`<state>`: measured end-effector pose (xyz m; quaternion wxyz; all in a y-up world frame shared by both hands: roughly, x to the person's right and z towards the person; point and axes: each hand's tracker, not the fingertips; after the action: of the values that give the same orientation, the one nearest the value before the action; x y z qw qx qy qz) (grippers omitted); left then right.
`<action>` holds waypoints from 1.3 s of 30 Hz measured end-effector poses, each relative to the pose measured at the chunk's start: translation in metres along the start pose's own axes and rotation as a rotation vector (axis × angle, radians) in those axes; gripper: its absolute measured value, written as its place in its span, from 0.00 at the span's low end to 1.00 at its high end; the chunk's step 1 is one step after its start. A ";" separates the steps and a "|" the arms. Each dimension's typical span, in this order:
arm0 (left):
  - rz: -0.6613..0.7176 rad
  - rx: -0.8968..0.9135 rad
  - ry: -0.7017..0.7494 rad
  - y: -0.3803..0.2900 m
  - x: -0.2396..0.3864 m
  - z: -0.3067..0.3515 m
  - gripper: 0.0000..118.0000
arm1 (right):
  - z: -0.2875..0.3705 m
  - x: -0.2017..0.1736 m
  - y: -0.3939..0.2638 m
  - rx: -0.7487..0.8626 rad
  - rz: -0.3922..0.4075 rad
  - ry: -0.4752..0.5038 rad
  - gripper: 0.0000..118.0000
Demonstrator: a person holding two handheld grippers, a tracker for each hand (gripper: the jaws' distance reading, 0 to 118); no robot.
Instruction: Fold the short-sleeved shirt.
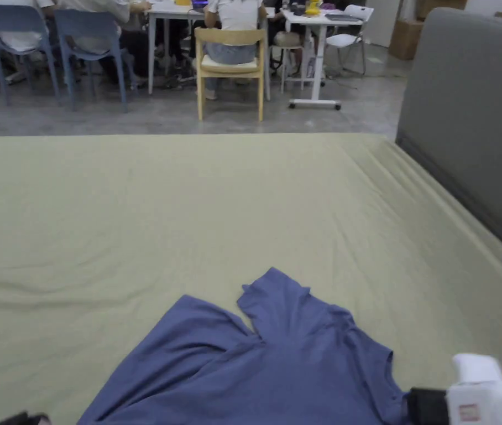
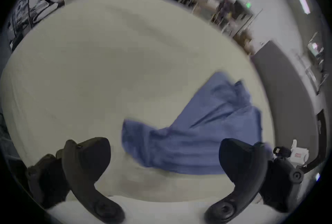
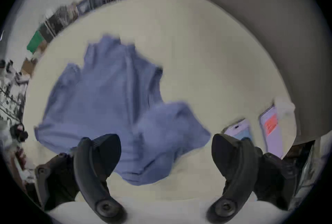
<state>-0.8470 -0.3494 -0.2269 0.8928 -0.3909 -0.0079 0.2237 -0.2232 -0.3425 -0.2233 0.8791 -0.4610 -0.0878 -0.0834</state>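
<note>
Shirt (image 1: 277,359), blue and rumpled at the lower centre of the head view on the green sheet (image 1: 189,221), looks light and limp, best pinched at hem corners or shoulders, while left gripper (image 2: 164,159) and right gripper (image 3: 166,154) gape wide, holding nothing.

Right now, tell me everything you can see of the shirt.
The shirt is plain blue, soft thin fabric by its look, short-sleeved. It lies unfolded and rumpled on the pale green sheet, creased across the body, with one sleeve pointing away from the person and a fold bunched beside it. Its near part runs past the bottom of the head view. In the right gripper view a flap of it is doubled over near the open right gripper. The left gripper is open too; neither gripper grips it.
</note>
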 end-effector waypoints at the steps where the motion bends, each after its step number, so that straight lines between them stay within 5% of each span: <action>1: -0.038 0.075 -0.008 0.004 0.008 0.024 1.00 | 0.023 -0.004 0.012 0.073 0.001 -0.017 0.93; 6: -0.231 0.137 0.077 -0.011 0.043 0.073 1.00 | 0.089 -0.038 0.024 0.279 0.097 -0.071 0.90; 7: -0.259 0.082 0.167 -0.020 0.048 0.075 1.00 | 0.101 -0.050 0.016 0.320 0.111 -0.019 0.81; 8: -0.263 0.050 0.209 -0.034 0.042 0.068 1.00 | 0.107 -0.058 0.008 0.346 0.115 0.028 0.50; 9: -0.249 0.052 0.176 -0.046 0.040 0.068 0.76 | 0.107 -0.065 0.002 0.332 0.113 0.048 0.17; 10: -0.217 0.047 0.152 -0.055 0.038 0.066 0.10 | 0.106 -0.073 -0.006 0.302 0.107 0.032 0.05; 11: -0.165 0.041 0.161 -0.070 0.033 0.058 0.00 | 0.104 -0.081 -0.015 0.285 0.104 0.071 0.05; 14: -0.166 -0.020 0.146 -0.074 0.020 0.040 0.00 | 0.098 -0.098 -0.028 0.240 0.139 0.148 0.05; 15: -0.165 -0.017 0.156 -0.072 0.017 0.033 0.07 | 0.095 -0.100 -0.030 0.236 0.155 0.152 0.05; 16: -0.172 0.002 0.177 -0.063 0.013 0.026 0.48 | 0.094 -0.104 -0.030 0.230 0.184 0.156 0.05; 17: -0.211 -0.001 0.229 -0.057 0.009 0.012 1.00 | 0.093 -0.108 -0.029 0.229 0.206 0.151 0.05; 26: -0.269 -0.140 0.313 -0.018 -0.015 -0.102 0.97 | 0.084 -0.098 -0.011 0.219 0.198 0.123 0.05; 27: -0.296 -0.160 0.313 -0.018 -0.014 -0.111 0.85 | 0.082 -0.092 -0.010 0.212 0.190 0.117 0.05; 29: -0.289 -0.187 0.299 -0.030 -0.011 -0.111 0.20 | 0.076 -0.085 -0.007 0.194 0.170 0.101 0.05; 30: -0.276 -0.164 0.299 -0.030 -0.010 -0.108 0.03 | 0.074 -0.083 -0.005 0.188 0.164 0.090 0.05; 33: -0.123 -0.072 0.163 -0.033 -0.014 -0.079 0.03 | 0.068 -0.071 -0.001 0.182 0.165 0.059 0.05; 39: -0.115 0.002 0.038 -0.034 0.026 -0.019 0.03 | 0.036 -0.051 0.041 0.198 0.213 0.080 0.05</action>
<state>-0.8066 -0.3718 -0.2202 0.9045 -0.3931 -0.0133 0.1648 -0.2665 -0.2865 -0.2478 0.9270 -0.3749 -0.0112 0.0011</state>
